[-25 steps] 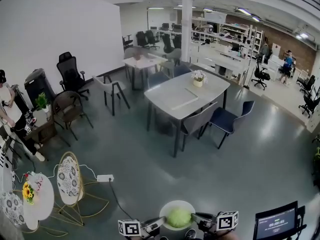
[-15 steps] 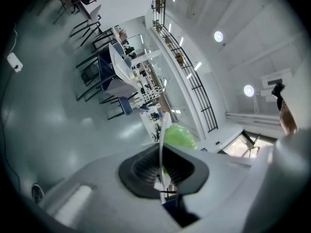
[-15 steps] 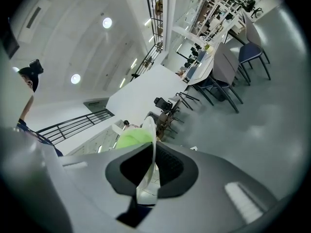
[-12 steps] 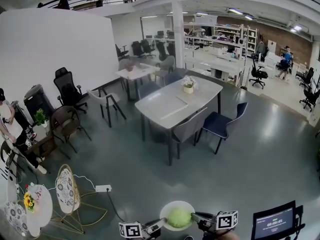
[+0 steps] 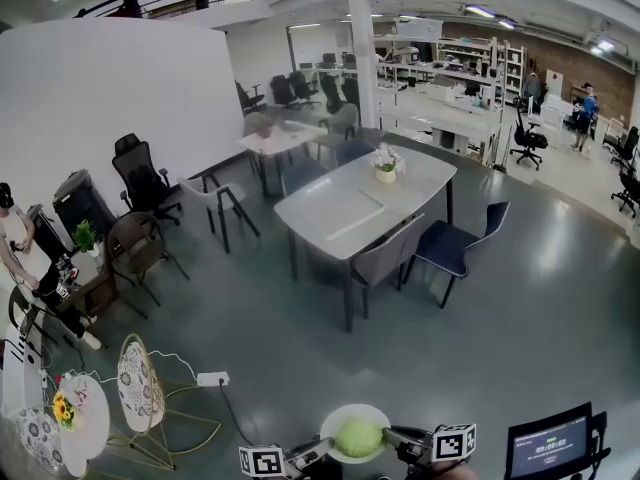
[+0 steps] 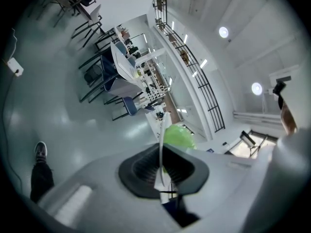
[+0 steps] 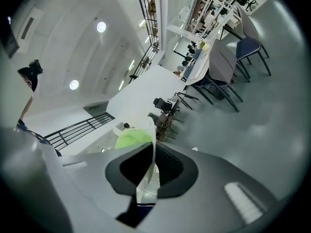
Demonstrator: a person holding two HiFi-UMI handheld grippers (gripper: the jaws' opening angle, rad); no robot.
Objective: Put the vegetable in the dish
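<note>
Since the left tongs (image 5: pixel 318 455) are clamped on the rim of the dish (image 5: pixel 352 409) at about 8 o'clock and the right tongs (image 5: pixel 395 436) at about 3, I'd guess it's being carried level over the floor (image 5: pixel 300 348) so nothing rolls off. The vegetable (image 5: pixel 359 436) already sits mid-dish. It's a roundish green ball, so there's no long axis or pointing direction I can make out.

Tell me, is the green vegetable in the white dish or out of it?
In it. The green vegetable rests in the middle of the white dish, whose rim the left gripper and right gripper pinch.
</note>
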